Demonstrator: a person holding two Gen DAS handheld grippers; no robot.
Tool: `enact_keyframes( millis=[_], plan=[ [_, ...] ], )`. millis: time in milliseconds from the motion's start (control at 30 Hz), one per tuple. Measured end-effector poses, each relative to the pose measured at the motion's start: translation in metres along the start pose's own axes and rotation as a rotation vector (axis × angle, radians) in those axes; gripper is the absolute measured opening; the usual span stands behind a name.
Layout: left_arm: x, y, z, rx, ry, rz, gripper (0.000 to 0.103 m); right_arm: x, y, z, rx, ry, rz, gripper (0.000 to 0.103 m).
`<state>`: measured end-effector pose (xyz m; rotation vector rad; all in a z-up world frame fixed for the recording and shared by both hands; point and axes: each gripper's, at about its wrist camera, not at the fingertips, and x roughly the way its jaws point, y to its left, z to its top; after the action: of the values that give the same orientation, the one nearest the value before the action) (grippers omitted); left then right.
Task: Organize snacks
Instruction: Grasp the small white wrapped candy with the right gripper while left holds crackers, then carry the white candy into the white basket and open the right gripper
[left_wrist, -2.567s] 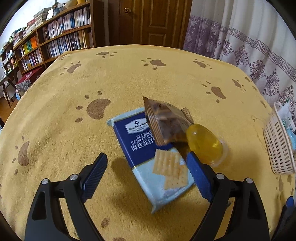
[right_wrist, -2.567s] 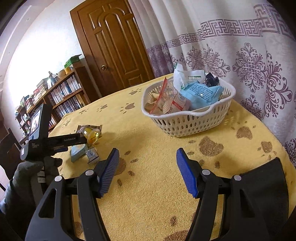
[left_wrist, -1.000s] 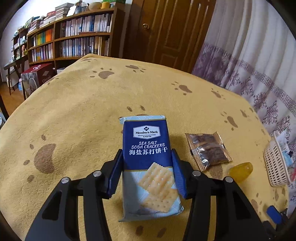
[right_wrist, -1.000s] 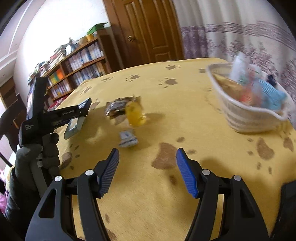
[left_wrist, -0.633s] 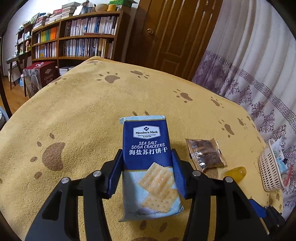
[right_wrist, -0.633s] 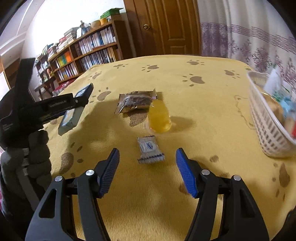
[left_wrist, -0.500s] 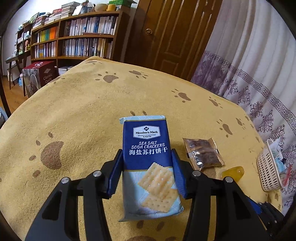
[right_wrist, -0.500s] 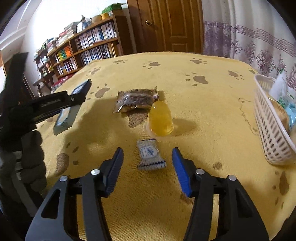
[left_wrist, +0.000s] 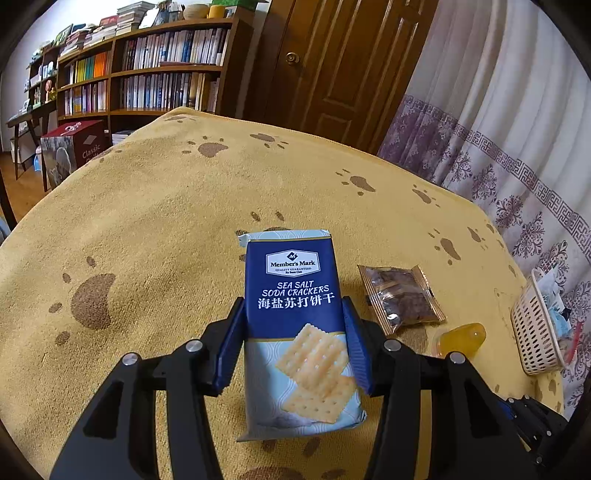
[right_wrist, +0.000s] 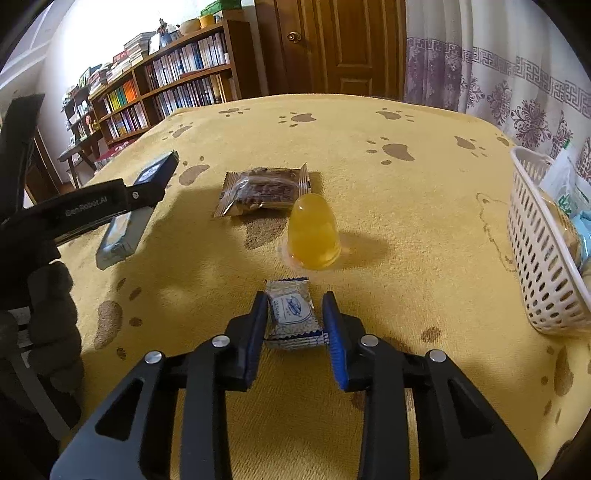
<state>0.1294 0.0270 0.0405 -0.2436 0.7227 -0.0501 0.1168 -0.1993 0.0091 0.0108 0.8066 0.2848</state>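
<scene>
Left wrist view: left gripper (left_wrist: 293, 345), jaws partly closed and clamped on both sides of one sea-salt cracker packet (left_wrist: 297, 325) held above the yellow paw-print surface (left_wrist: 155, 229); on it, one brown snack packet (left_wrist: 400, 299), one yellow jelly cup (left_wrist: 460, 338), one white basket (left_wrist: 533, 332) at the right edge. Right wrist view: right gripper (right_wrist: 295, 325), jaws narrowly set and pressed on one small white wrapped snack (right_wrist: 291, 314) lying on the surface just before the jelly cup; one brown packet beyond, one basket holding several packets at right.

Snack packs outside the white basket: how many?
4: cracker pack in the left gripper, small white packet between the right gripper fingers, brown packet and jelly cup on the cloth.
</scene>
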Motion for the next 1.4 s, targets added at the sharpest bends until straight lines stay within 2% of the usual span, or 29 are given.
enact_keyframes(
  millis=[267, 500, 833, 1133, 1400],
  plan=[
    [-0.001, -0.003, -0.002, 0.007, -0.002, -0.008, 0.051, -0.035, -0.005, 0.005, 0.03, -0.081, 0.007, 0.031],
    [-0.002, -0.003, -0.002, 0.009, -0.003, -0.012, 0.051, -0.07, -0.021, 0.011, 0.075, -0.162, -0.025, 0.031],
    [-0.003, -0.006, -0.003, 0.016, -0.002, -0.015, 0.051, -0.125, -0.07, 0.017, 0.186, -0.303, -0.144, 0.031],
    [-0.002, -0.008, -0.004, 0.029, 0.002, -0.016, 0.051, -0.15, -0.121, 0.01, 0.286, -0.357, -0.26, 0.031],
    [-0.001, -0.009, -0.005, 0.035, 0.003, -0.016, 0.051, -0.145, -0.153, 0.001, 0.351, -0.349, -0.319, 0.031]
  ],
)
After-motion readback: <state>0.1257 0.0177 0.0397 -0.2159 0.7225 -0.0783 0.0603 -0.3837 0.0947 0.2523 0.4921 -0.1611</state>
